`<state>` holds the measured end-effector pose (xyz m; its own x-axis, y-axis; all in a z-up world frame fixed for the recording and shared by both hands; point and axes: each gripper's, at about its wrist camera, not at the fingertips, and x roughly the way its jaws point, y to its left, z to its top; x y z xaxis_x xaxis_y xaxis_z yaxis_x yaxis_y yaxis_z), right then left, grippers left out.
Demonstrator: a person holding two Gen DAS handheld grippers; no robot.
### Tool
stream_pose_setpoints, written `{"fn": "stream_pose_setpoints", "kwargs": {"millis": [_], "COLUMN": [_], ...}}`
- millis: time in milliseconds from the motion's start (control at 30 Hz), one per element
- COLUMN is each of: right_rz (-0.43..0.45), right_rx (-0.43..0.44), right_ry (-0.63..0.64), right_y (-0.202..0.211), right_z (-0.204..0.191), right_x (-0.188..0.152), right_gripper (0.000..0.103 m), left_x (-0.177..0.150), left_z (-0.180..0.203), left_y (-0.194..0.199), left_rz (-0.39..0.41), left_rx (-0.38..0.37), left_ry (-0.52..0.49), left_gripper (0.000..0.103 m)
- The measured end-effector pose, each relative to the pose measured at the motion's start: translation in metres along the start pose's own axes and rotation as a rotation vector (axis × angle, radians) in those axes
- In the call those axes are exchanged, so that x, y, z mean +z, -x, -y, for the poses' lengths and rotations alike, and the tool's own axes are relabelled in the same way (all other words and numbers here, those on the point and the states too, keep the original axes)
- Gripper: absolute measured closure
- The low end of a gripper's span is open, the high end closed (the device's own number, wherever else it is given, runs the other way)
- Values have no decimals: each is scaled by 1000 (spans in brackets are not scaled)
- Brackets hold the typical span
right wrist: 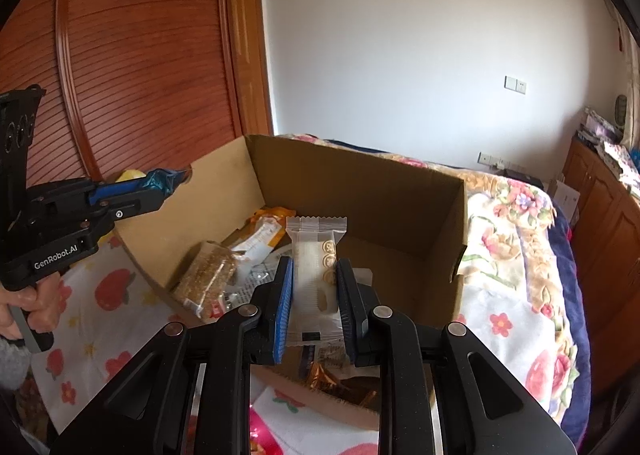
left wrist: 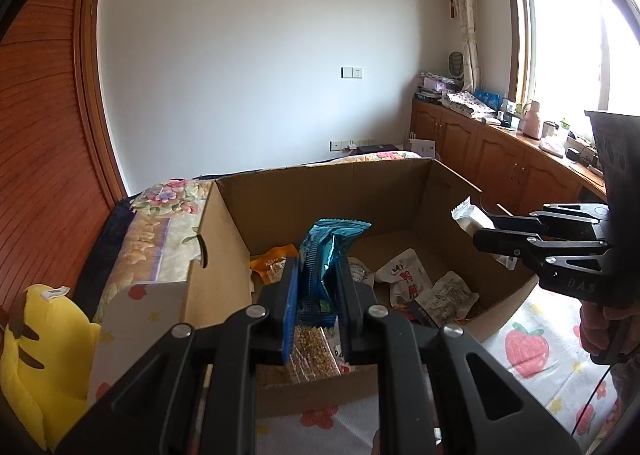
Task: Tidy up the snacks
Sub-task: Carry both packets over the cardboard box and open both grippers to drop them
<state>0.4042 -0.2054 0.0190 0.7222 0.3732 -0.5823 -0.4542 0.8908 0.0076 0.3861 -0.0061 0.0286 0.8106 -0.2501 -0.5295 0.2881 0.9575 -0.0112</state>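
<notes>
Left wrist view: the left gripper (left wrist: pixel 318 295) is clamped on a blue foil snack pack (left wrist: pixel 328 255), held upright above the cardboard box (left wrist: pixel 320 191) on a bed. Several snacks already lie on the box floor, incl. an orange packet (left wrist: pixel 272 259) and a white pouch w/ red characters (left wrist: pixel 404 275). At right, the right gripper (left wrist: pixel 486 233) pinches a white wrapped snack (left wrist: pixel 470 217) over the box rim. Judged partly done: two packs not yet dropped in.

Right wrist view: right gripper (right wrist: pixel 314 295) jaws closed narrowly on the white wrapped snack (right wrist: pixel 314 263), approx. over the box (right wrist: pixel 360 183) interior. A grain bar (right wrist: pixel 208 275) lies below. Left gripper (right wrist: pixel 160 191), at left by the box wall, grips the blue pack (right wrist: pixel 160 179).
</notes>
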Motion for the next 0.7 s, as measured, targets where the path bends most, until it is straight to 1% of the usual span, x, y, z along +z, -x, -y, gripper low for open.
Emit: {"fn": "stream_pose_setpoints", "kwargs": {"millis": [200,500,600,667,700], "right_rz": [-16,-27,-36,-39,-37], "right_rx": [2,4,5,1,-2], "right_ry": [-9,-14,-13,-13,-12], "right_y": [-13,-20,-25,-26,-27], "right_z": [5,7,7,7,7], "right_x": [-2,-6,-7,-8,-8], "right_gripper": [83,83,81,80,75], "left_x": [-3,-4,-6,-7,-9], "left_z": [-2,-5,-4,-5,-5], "left_y": [-12,-23,-30,-34,-35], "left_rz": [-11,-28,-43,-54,-59], "left_rx": [-2,-4,4,0,-8], "left_ry": [14,20,24,29,36], "left_gripper": [88,88,85,79,78]}}
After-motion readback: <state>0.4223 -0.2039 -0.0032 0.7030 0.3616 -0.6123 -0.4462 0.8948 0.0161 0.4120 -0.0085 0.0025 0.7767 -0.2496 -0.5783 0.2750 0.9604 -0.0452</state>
